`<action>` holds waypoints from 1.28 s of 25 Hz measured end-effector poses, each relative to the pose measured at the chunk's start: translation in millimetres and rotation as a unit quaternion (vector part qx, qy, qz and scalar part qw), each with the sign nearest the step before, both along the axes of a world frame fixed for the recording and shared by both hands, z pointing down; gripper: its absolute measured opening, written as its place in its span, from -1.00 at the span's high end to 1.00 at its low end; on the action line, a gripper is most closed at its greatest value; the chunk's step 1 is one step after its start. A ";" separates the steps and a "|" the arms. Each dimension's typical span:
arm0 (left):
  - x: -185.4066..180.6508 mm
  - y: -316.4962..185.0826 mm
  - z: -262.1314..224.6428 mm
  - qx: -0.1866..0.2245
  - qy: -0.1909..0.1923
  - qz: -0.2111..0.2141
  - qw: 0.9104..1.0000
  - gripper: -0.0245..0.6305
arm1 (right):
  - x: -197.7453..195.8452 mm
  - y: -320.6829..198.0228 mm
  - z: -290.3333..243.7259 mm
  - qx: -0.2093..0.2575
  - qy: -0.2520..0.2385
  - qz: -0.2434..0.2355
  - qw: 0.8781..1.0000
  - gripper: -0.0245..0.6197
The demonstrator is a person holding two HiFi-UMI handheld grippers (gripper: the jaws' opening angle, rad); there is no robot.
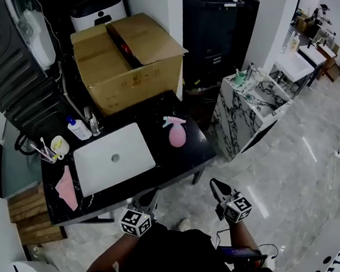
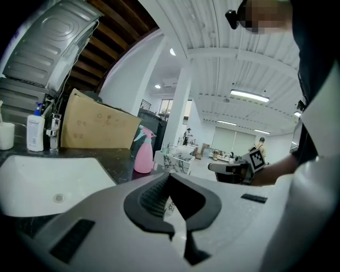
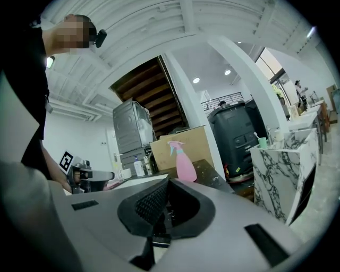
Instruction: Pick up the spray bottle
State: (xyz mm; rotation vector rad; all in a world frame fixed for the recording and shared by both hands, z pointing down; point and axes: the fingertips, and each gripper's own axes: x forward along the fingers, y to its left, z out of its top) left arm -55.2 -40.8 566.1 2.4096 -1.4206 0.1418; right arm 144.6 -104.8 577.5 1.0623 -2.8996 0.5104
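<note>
The pink spray bottle (image 1: pixel 176 132) with a pale green trigger head stands upright on the black counter (image 1: pixel 184 158), to the right of the sink. It also shows in the left gripper view (image 2: pixel 143 155) and the right gripper view (image 3: pixel 185 162). My left gripper (image 1: pixel 147 198) is shut and empty, just off the counter's front edge. My right gripper (image 1: pixel 216 185) is shut and empty too, over the floor to the right and clear of the counter. Both point towards the counter, well short of the bottle.
A white sink (image 1: pixel 113 158) is set in the counter, with a faucet, a soap bottle (image 1: pixel 78 129) and a cup of toothbrushes (image 1: pixel 57 146) behind it. A pink cloth (image 1: pixel 66 186) lies left. A cardboard box (image 1: pixel 129 59) stands behind, a marble stand (image 1: pixel 247 105) right.
</note>
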 end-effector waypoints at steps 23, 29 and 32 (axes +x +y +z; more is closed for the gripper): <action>-25.7 -87.0 -4.4 0.007 0.025 -0.027 0.999 0.90 | -45.7 -105.3 -19.4 0.018 0.022 -0.049 0.998 0.84; -43.7 -113.3 -8.9 0.015 0.034 -0.034 0.999 0.90 | -75.1 -138.2 -33.1 0.026 0.017 -0.068 0.997 0.84; -52.2 -120.8 -6.9 0.015 0.037 -0.036 0.999 0.90 | -90.3 -149.7 -35.2 0.026 0.018 -0.078 0.996 0.84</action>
